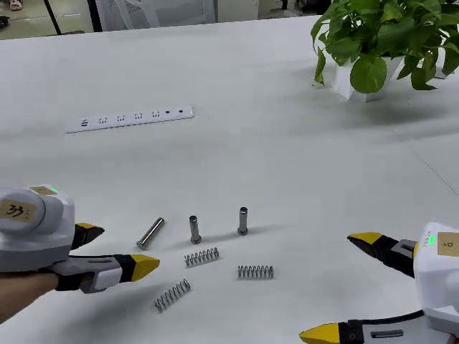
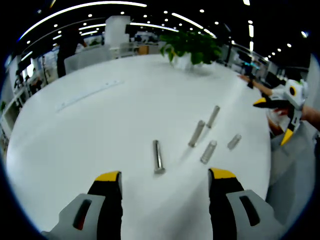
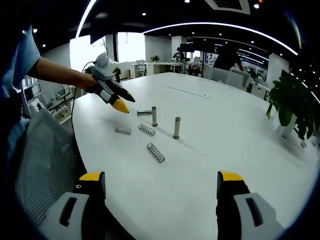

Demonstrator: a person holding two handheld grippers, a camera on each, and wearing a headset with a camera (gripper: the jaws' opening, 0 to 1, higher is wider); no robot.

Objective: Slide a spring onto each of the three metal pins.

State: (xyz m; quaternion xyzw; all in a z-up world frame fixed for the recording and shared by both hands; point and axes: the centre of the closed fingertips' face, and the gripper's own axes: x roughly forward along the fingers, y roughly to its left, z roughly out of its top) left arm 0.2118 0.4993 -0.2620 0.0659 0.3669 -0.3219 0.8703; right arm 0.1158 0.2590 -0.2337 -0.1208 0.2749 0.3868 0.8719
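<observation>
A long white power strip [image 1: 129,119] lies on the white counter [image 1: 287,158], well behind and to the left of the middle pin [image 1: 194,228], which stands upright. Just left of the middle pin, the lying pin [image 1: 150,232] rests flat on its side. Just right of it, the right pin [image 1: 243,221] stands upright. All three springs lie loose on the near side of the middle pin, none on a pin. The left spring [image 1: 172,294] is forward and to its left, and the centre spring [image 1: 201,256] is just in front of its base. The right spring [image 1: 255,271] is forward and to its right. A potted plant [image 1: 380,36] sits far behind and to the right.

The left gripper [image 1: 118,248] is left of the middle pin, its jaws spread wide and holding nothing, with the yellow tips near the lying pin. The right gripper [image 1: 341,285] is well to the right of the middle pin and nearer the person, its jaws also wide apart and empty. From its own view, the springs lie in front of the pins.
</observation>
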